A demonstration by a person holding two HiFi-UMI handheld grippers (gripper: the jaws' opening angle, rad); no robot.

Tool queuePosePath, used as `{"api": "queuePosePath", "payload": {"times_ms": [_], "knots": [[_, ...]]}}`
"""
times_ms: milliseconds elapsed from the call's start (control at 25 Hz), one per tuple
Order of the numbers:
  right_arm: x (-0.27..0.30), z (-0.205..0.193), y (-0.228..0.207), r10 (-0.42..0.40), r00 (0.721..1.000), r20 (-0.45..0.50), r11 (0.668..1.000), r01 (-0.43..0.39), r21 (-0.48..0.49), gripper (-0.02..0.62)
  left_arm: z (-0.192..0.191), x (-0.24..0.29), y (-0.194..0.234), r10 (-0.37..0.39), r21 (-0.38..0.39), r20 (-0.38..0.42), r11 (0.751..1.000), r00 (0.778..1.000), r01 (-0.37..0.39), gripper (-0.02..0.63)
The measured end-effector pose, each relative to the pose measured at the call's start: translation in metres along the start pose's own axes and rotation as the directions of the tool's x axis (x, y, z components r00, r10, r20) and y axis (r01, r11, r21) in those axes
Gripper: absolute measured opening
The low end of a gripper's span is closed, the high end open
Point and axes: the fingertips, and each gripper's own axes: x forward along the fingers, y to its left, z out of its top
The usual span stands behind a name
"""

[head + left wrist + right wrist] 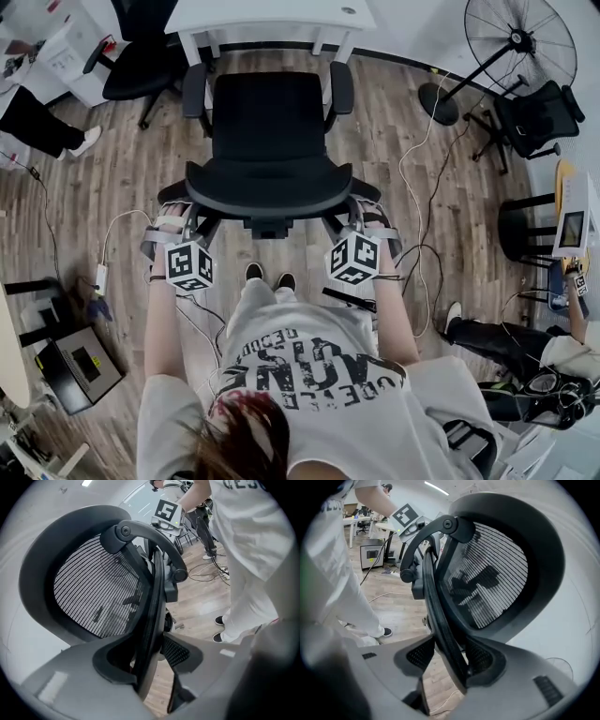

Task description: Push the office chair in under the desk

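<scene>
One black office chair stands in the middle of the wooden floor, with its seat turned to the one white desk at the far side. The seat is just before the near edge of the desk and not under it, and its two armrests point toward the desk. The person stands close behind the chair, with two dark shoes near the chair's base, and holds two grippers at the backrest, one on each side. The left gripper has its two jaws closed on the left edge of the backrest frame: the dark rim passes between the two pads and the grey mesh rises to the left of it. The right gripper grips the right edge of the same frame in the same way, with the rim pressed between its jaws. Each gripper carries one marker cube, so two cubes show in the head view, near the person's forearms. Two more black chairs are in the room, one at the far left and one at the far right, both well apart from the desk chair. One standing fan is at the far right, and some white cables lie on the floor to the right of the chair.
</scene>
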Motion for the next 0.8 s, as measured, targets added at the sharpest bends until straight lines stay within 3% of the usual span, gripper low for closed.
{"api": "queuePosePath", "payload": {"times_ms": [800], "knots": [[0.040,0.038,-0.020,0.010,0.997,-0.070,0.996,-0.003,0.094,0.195,-0.048,0.022,0.042,-0.025,0.025,0.026,0.999,0.999,0.024,0.193]]}}
